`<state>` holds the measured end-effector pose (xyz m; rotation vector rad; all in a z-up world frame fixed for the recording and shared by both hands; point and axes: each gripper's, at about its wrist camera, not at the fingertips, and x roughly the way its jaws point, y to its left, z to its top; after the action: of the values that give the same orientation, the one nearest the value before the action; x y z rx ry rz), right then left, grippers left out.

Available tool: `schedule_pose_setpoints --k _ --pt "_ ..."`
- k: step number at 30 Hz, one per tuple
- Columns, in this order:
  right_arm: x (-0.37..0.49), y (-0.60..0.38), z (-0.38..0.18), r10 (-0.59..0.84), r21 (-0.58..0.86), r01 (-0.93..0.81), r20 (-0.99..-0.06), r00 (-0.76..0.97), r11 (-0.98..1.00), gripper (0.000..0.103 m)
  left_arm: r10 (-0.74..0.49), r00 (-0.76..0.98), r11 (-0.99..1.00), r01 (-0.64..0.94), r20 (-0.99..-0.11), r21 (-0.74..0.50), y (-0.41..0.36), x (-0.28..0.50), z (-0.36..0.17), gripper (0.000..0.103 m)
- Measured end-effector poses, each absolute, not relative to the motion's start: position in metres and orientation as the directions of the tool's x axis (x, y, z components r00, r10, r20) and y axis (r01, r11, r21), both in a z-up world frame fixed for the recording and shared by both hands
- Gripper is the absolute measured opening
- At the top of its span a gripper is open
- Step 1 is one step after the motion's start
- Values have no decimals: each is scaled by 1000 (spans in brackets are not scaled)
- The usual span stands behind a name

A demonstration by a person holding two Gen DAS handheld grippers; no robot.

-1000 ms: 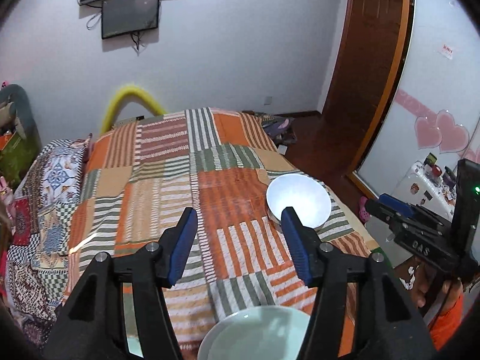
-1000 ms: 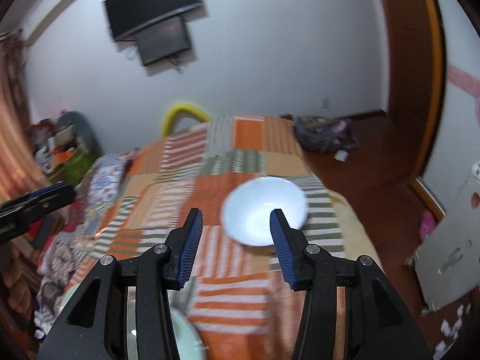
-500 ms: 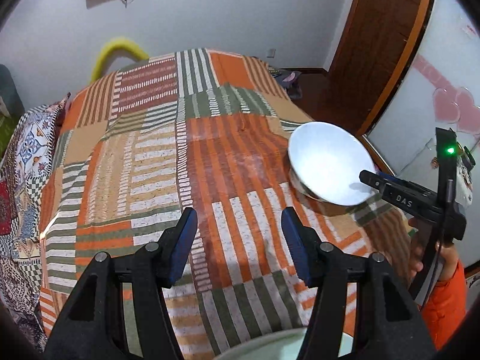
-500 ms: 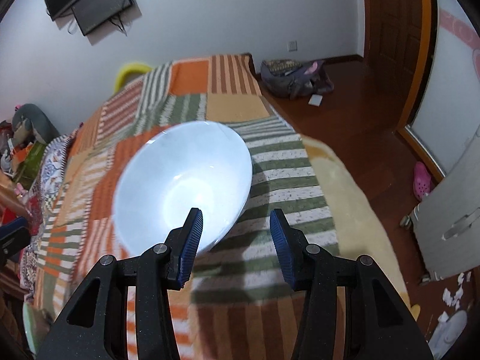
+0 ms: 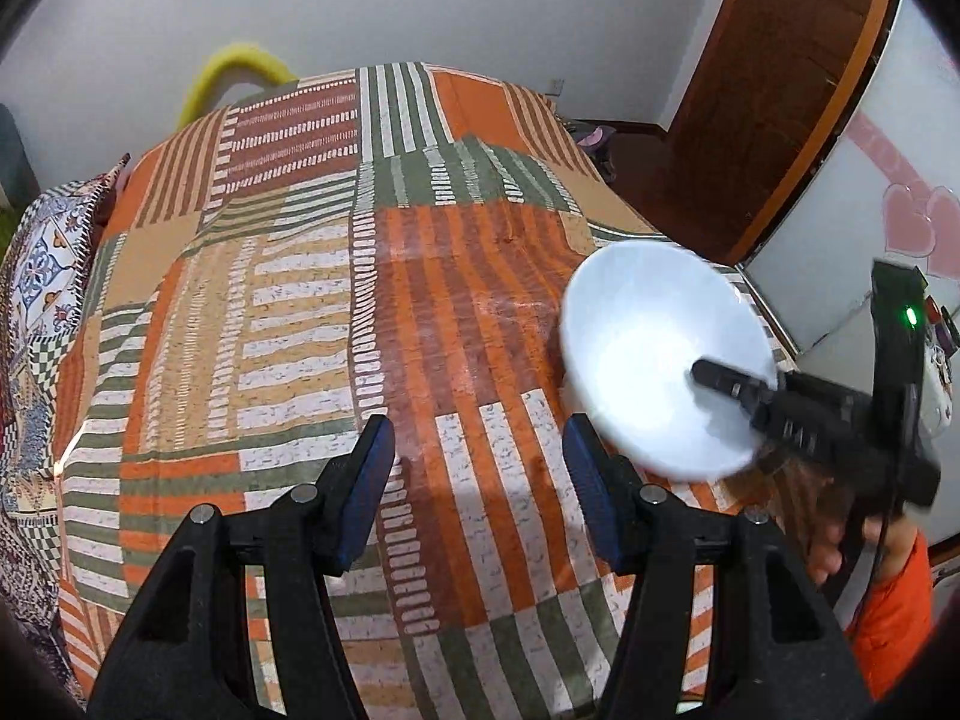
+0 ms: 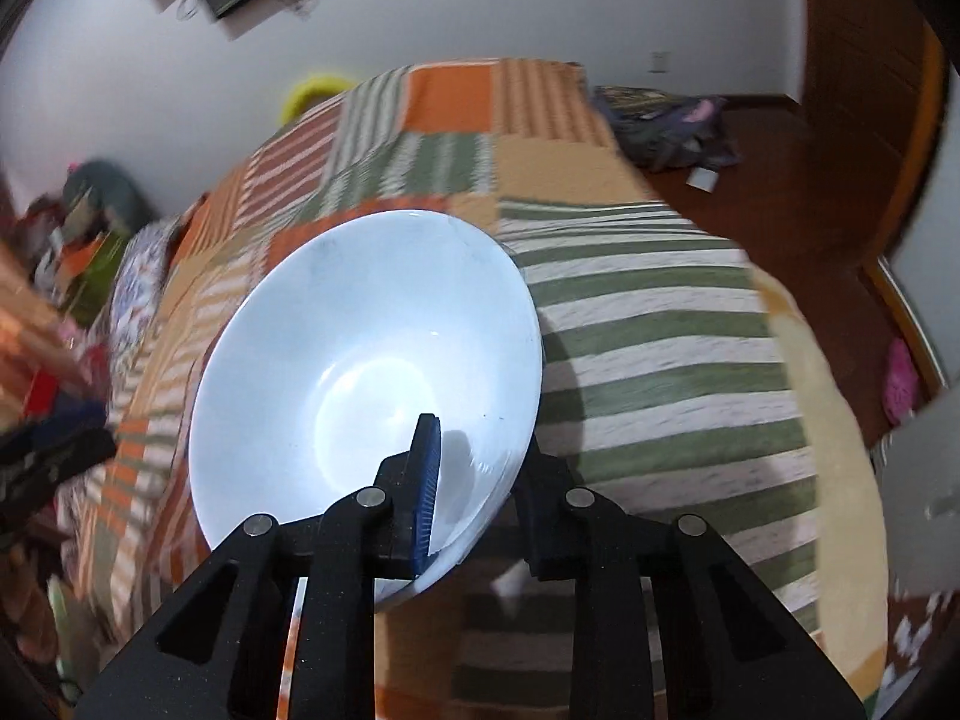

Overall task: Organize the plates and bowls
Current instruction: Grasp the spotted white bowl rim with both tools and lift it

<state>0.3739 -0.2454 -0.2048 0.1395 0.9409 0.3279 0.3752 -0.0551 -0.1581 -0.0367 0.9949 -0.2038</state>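
I am pinching the near rim of the white bowl (image 6: 366, 360) on the striped bedspread (image 6: 660, 360) with my right claw (image 6: 474, 480), one finger inside; I should be lifting gently, keeping it level. My left claw (image 5: 477, 480) is hanging half open, empty.

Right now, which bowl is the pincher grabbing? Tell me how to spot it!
Find the big bed with the striped patchwork bedspread. Near its right edge, by the wooden door, the right gripper pinches the rim of the white bowl. It is round, plain and tilted, unlike the colourful stripes.
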Motion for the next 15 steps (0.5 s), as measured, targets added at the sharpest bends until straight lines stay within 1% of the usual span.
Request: schedule_pose_setpoints --k 5,8,10,13,15 --pt "356 -224 -206 399 273 -309 -774 491 911 21 -181 499 982 133 -847 -131 -56 386 -171 58" --pt "346 -216 -208 399 249 -347 -783 476 904 21 -178 476 983 120 -862 -137 -54 391 -182 58" --pt "343 -218 -210 406 268 -335 -788 463 903 24 -179 452 983 114 -874 -142 -53 392 -189 58" --pt "342 -226 -209 424 317 -296 -784 453 901 25 -181 431 982 126 -884 -140 -56 392 -195 58" --pt "341 -230 -209 427 332 -276 -778 460 902 26 -180 431 982 136 -884 -133 -59 391 -195 55"
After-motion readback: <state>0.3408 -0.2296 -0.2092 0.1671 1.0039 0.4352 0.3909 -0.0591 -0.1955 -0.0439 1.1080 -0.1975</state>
